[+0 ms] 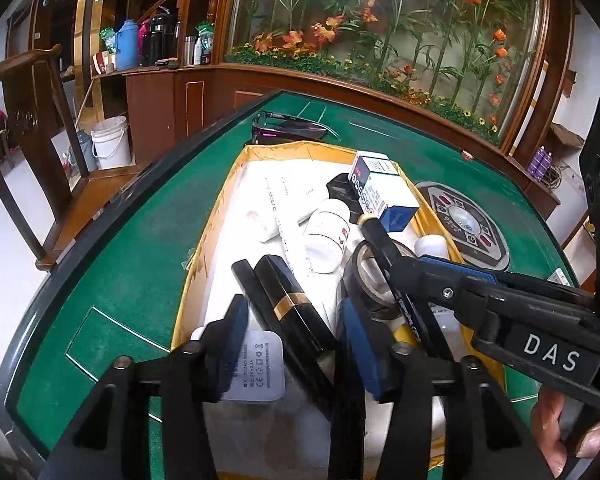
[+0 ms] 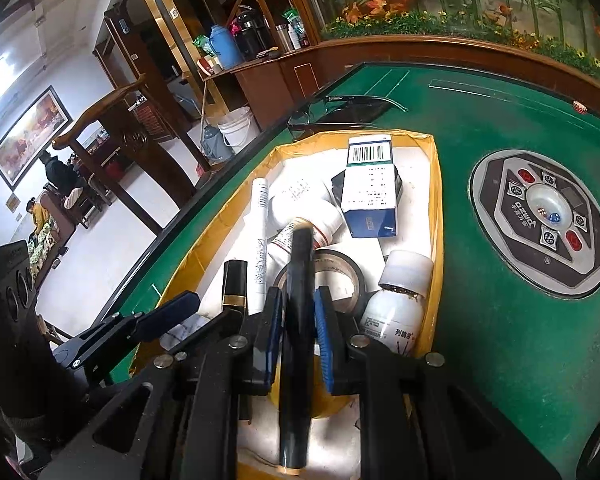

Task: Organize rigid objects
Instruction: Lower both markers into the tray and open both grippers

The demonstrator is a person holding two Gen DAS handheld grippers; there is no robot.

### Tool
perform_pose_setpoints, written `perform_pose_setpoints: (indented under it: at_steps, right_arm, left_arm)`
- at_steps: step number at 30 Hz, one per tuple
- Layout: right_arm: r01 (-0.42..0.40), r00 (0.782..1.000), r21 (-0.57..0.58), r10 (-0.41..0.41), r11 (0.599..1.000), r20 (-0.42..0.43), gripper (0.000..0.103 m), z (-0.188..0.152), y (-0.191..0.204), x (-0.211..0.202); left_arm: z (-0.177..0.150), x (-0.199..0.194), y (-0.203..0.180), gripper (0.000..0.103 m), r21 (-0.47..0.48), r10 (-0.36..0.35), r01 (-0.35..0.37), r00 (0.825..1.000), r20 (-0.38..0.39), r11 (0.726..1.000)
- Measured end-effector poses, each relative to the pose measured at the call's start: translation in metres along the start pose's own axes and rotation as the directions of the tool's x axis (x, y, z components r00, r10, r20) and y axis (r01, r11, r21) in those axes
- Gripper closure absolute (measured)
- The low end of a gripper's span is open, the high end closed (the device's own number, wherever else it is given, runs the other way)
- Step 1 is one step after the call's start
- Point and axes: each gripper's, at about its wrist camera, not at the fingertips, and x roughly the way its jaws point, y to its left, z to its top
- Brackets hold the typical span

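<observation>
Clearly the right gripper [image 2: 298,312] is clenched on a black pen [image 2: 298,280] above the box [image 2: 436,216]; light, stiff, slippery, best held mid-barrel. Left gripper [image 1: 292,336] stands released over a black case [image 1: 292,304].

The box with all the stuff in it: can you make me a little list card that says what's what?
box: yellow-edged box on green table
inside: tape roll, white bottle, blue-and-white carton, black case with gold band, white charger
right gripper: jaws shut on black pen
left gripper: jaws open, over the case
</observation>
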Motion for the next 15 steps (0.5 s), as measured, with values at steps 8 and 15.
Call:
perform_pose_setpoints:
  at_steps: [8,15]
  right_arm:
    - [-0.003,0.998,0.008,0.002,1.0,0.055,0.068,0.004,-0.002,-0.013]
    - [-0.016,0.998,0.02,0.015,1.0,0.069,0.068,0.005,-0.004,-0.019]
  left_arm:
    - [0.004,-0.012,0.0,0.038,-0.009,0.011,-0.01,1.0,0.027,1.0]
    - [0.007,-0.02,-0.003,0.037,0.0,0.015,-0.015,0.999,0.04,1.0]
